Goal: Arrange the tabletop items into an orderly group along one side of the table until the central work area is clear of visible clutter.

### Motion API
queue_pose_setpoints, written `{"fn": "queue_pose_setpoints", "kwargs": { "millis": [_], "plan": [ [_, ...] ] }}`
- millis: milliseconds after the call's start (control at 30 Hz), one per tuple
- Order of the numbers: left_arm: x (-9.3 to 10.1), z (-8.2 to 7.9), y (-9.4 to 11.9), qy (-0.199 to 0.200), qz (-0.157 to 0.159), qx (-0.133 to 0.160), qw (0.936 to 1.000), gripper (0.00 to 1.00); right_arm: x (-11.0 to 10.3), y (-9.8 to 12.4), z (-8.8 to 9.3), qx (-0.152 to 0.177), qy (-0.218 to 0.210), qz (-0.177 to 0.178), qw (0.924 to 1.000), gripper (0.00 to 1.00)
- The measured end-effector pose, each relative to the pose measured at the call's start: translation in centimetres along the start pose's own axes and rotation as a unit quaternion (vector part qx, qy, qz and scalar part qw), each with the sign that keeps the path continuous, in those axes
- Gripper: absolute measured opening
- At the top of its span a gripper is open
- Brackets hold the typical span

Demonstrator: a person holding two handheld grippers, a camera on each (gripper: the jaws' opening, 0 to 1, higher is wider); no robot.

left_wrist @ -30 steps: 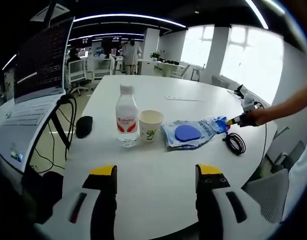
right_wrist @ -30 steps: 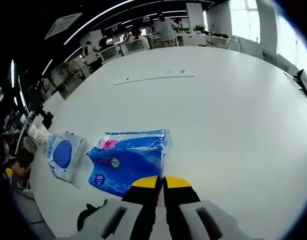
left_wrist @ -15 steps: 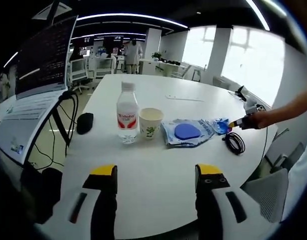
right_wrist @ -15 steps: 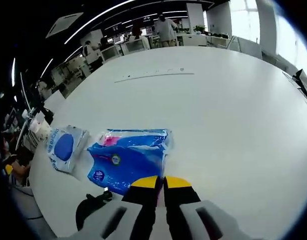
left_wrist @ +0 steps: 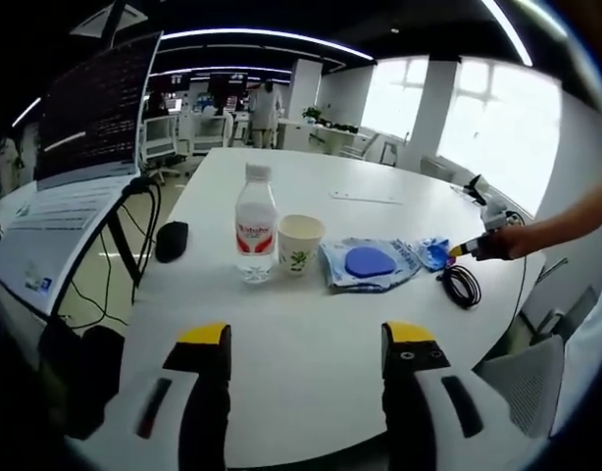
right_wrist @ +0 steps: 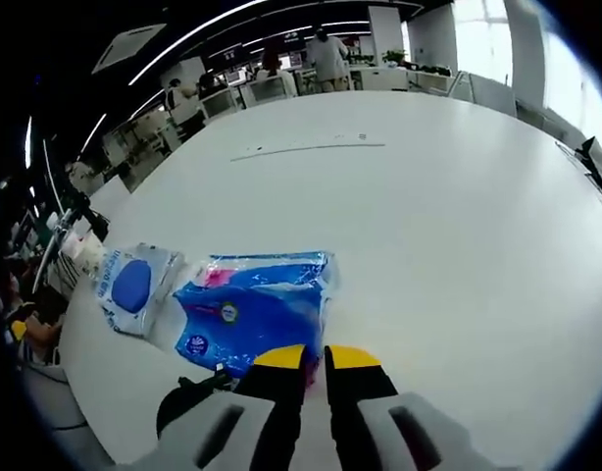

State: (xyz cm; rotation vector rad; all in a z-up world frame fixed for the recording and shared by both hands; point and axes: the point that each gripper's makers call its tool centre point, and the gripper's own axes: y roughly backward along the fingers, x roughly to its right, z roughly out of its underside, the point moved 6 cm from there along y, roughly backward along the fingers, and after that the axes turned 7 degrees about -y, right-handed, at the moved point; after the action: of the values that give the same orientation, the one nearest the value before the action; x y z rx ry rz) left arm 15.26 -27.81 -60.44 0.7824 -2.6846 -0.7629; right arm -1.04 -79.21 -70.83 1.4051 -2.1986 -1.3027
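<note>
A water bottle (left_wrist: 255,231), a paper cup (left_wrist: 300,243) and a wipes pack with a round blue lid (left_wrist: 368,263) stand in a row on the white table (left_wrist: 311,383). A blue tissue pack (right_wrist: 257,312) lies right against the wipes pack (right_wrist: 132,287). My right gripper (right_wrist: 315,357) is shut on the near edge of that tissue pack, and a person's hand holds this gripper (left_wrist: 468,248) at the table's right side. My left gripper (left_wrist: 306,336) hangs open over the near table, well short of the row, with nothing between its jaws.
A black cable coil (left_wrist: 462,283) lies near the tissue pack (left_wrist: 433,252), also low in the right gripper view (right_wrist: 188,404). A black mouse (left_wrist: 171,240) sits left of the bottle. A thin white strip (right_wrist: 306,149) lies far across the table. A screen (left_wrist: 95,113) stands at the left.
The blue tissue pack has slid with my right gripper toward the wipes pack until the two touch. The left gripper stays open; its view has only shifted slightly.
</note>
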Motion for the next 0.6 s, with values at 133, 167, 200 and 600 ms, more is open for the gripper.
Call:
{"fn": "queue_pose_setpoints", "kwargs": {
  "millis": [133, 167, 200, 600],
  "plan": [
    [0.2, -0.4, 0.1, -0.005, 0.000, 0.002, 1.0000, 0.63, 0.2, 0.6, 0.3, -0.001, -0.017, -0.002, 0.9999, 0.14],
    [0.2, -0.5, 0.1, -0.007, 0.001, 0.003, 1.0000, 0.63, 0.2, 0.8, 0.4, 0.000, -0.016, -0.002, 0.9999, 0.13],
    [0.2, -0.5, 0.1, -0.007, 0.001, 0.004, 1.0000, 0.63, 0.1, 1.2, 0.5, 0.002, -0.015, -0.002, 0.9999, 0.13],
    [0.6, -0.9, -0.2, -0.013, 0.009, 0.011, 0.9998, 0.64, -2.0, 4.1, 3.5, -0.016, 0.005, -0.046, 0.9988, 0.19]
  ]
}}
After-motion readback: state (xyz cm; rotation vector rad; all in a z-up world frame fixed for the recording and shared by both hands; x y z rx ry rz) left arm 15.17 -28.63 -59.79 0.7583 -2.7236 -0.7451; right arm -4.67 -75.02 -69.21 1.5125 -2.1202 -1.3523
